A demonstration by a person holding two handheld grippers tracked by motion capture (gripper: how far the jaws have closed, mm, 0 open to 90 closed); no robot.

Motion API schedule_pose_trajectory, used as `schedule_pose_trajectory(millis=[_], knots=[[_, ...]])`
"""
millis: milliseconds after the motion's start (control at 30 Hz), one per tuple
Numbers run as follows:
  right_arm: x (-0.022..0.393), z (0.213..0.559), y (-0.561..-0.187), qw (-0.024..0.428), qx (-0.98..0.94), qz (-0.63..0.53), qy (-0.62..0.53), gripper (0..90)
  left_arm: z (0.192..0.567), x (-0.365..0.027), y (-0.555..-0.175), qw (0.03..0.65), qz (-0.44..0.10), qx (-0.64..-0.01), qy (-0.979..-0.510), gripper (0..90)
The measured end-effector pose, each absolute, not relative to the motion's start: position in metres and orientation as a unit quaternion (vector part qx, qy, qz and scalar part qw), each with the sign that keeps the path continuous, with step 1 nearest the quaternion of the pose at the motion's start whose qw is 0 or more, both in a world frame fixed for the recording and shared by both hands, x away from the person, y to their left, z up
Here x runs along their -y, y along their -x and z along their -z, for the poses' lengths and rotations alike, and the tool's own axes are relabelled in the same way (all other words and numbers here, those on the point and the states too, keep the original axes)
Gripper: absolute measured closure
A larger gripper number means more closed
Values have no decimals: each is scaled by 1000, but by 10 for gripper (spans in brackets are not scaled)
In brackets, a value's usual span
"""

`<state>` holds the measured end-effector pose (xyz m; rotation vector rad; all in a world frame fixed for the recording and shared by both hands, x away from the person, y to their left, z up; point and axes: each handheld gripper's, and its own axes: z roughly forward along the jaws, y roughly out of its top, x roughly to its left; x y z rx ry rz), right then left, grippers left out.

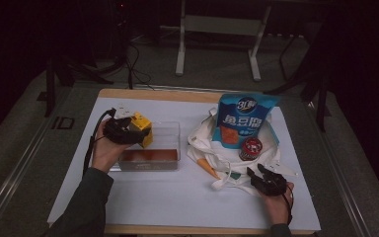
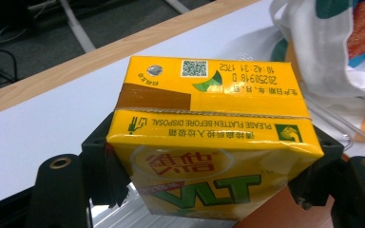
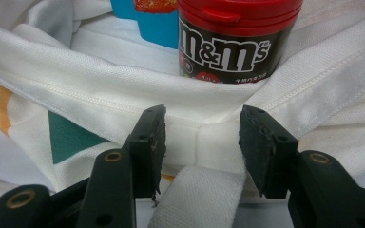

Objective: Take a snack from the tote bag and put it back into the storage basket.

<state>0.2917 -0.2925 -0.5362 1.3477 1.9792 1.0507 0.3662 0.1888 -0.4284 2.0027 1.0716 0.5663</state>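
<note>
Nearest the person, at about five o'clock on the table, the right gripper [image 3: 202,142] rests at the hem of the white cloth tote bag [image 1: 205,143]. Its jaws stand apart, with the bag's webbing strap [image 3: 197,199] between them; the pads do not seem to press it. Just beyond, inside the bag's mouth, stand a red-lidded black candy canister [image 1: 250,148] and a tall blue snack pouch [image 1: 244,118]. Over at nine o'clock, the left gripper [image 2: 209,175] is clamped on a yellow drink carton [image 1: 142,129], held above the clear plastic tray [image 1: 172,129]. The step appears to be packing: the carton goes to the bag next, which calls for the right gripper to hold the mouth open.
</note>
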Motion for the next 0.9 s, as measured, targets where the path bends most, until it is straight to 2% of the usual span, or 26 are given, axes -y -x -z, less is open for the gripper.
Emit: schedule_pose_trajectory(millis=[400, 900], knots=[[293, 536, -292, 260, -731, -388, -498, 518, 437, -205, -366, 384, -228, -453, -771, 285], [293, 536, -292, 260, -731, -388, -498, 519, 453, -213, -365, 366, -226, -468, -772, 285]])
